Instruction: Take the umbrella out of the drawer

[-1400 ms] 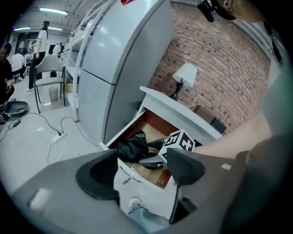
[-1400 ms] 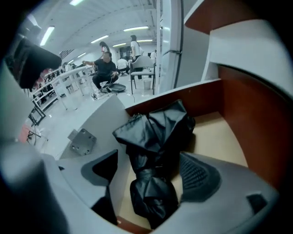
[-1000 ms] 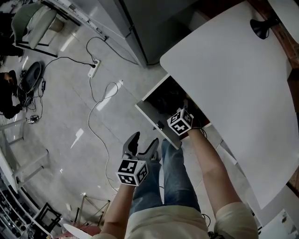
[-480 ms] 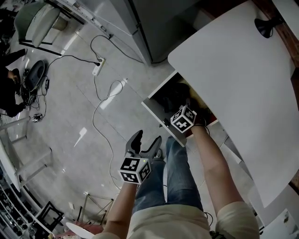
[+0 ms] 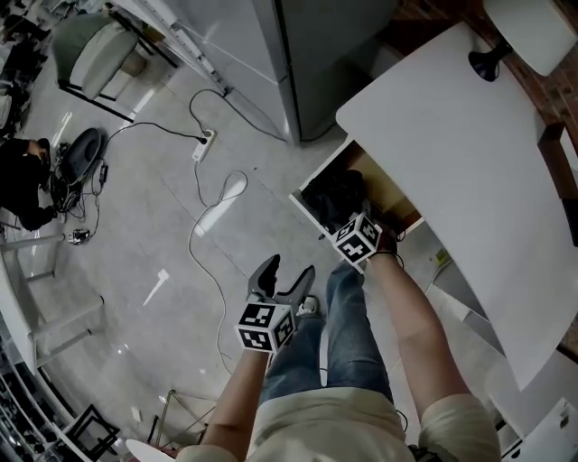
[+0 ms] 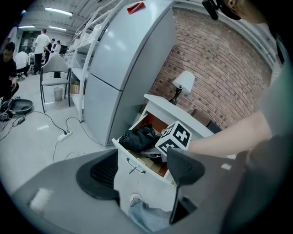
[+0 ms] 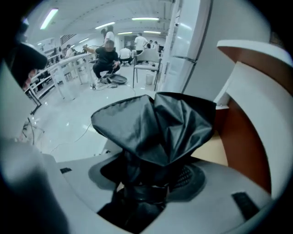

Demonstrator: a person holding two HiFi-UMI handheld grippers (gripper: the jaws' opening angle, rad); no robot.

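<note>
The black folded umbrella (image 7: pixel 155 128) sits between the pads of my right gripper (image 7: pixel 149 176). Its jaws are closing and press on its bunched fabric and strap. In the head view that gripper (image 5: pixel 350 217) reaches down into the open white drawer (image 5: pixel 308 211), where the umbrella (image 5: pixel 336 192) shows as a dark bundle. The left gripper view shows the umbrella (image 6: pixel 137 138) raised above the drawer front (image 6: pixel 137 176), beside the right gripper's marker cube (image 6: pixel 174 137). My left gripper (image 5: pixel 282 276) hangs open and holds nothing, in front of the drawer above the person's knees.
The drawer belongs to a white table (image 5: pixel 452 153) with a lamp (image 5: pixel 506 27) on its far end. A grey refrigerator (image 5: pixel 316 54) stands left of it. A power strip and cable (image 5: pixel 203 144) lie on the floor. People (image 7: pixel 107 57) sit and stand far across the room.
The right gripper has risen a little at the drawer with the umbrella. The left gripper has drifted slightly upward, still open. The head view has shifted.
</note>
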